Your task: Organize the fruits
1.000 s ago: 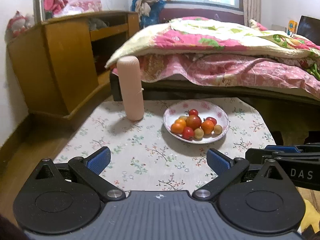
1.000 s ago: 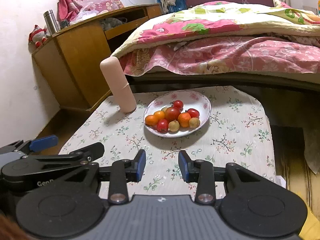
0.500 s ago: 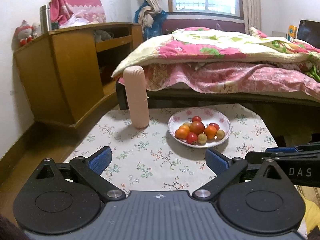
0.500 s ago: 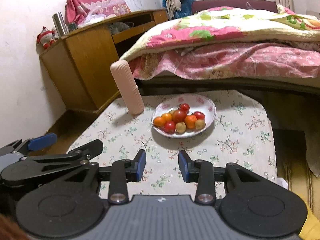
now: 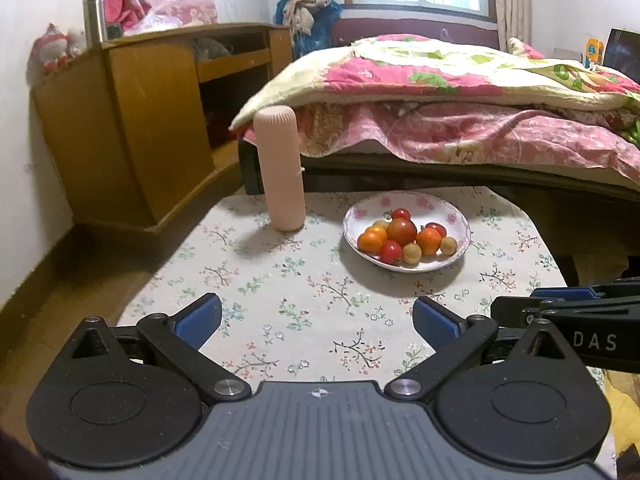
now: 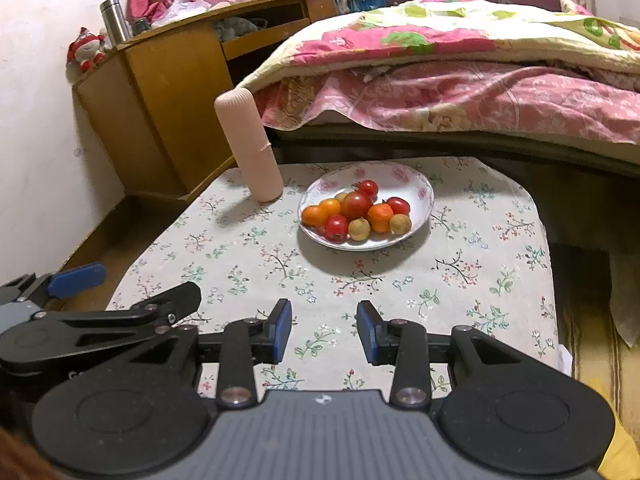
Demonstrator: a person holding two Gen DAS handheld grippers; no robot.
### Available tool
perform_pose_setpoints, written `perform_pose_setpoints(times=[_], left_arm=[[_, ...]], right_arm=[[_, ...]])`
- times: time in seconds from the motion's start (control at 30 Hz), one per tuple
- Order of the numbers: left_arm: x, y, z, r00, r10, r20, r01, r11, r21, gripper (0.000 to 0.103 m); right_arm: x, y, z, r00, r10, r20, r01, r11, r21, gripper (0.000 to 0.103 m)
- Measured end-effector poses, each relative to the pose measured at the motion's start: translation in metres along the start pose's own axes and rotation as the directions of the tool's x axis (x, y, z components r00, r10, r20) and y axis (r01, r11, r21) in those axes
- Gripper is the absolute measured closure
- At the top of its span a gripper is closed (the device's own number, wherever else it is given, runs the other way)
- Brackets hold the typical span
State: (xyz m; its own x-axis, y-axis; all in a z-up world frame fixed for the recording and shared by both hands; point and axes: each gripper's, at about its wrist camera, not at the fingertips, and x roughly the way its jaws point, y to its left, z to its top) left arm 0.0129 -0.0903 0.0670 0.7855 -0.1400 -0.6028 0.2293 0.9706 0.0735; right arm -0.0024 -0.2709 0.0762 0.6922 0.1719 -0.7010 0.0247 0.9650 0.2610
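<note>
Beside the bed, a floral-clothed desk carries the plate heaping the fruits together, well ahead of the wide-open, empty left claw and the narrower-open, empty right claw.

left claw: jaws spread wide, blue pads facing inward, nothing between them, level and pointing forward | right claw: jaws parted with a narrower gap, nothing held, level and pointing forward | relation: the two claws are side by side, each visible at the edge of the other's view
</note>
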Motion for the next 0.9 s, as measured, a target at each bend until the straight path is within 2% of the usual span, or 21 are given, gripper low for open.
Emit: perform_pose_setpoints(times=[0.37,0.63,0.9], left_arm=[[-0.004,-0.005,0.003,1.0,0.025,0.017,-0.025,1.0,-0.006,0.0],[0.012,-0.01,0.005,1.0,0.011,-0.007,-0.011,1.0,0.017,0.0],[0.02,-0.011,0.003,0.998,0.044,-0.035,-0.042,0.998,0.042,0.0]], right_arm=[[-0.007,-0.002,0.003,1.0,0.002,0.006,-0.002,1.0,0.01,0.059],[-0.001,-0.008,0.002,1.0,-0.025,-0.007,0.025,0.999,0.028,0.059],[0.007,-0.005,0.004,0.999,-0.023,-0.027,0.023,1.0,0.005,0.059]])
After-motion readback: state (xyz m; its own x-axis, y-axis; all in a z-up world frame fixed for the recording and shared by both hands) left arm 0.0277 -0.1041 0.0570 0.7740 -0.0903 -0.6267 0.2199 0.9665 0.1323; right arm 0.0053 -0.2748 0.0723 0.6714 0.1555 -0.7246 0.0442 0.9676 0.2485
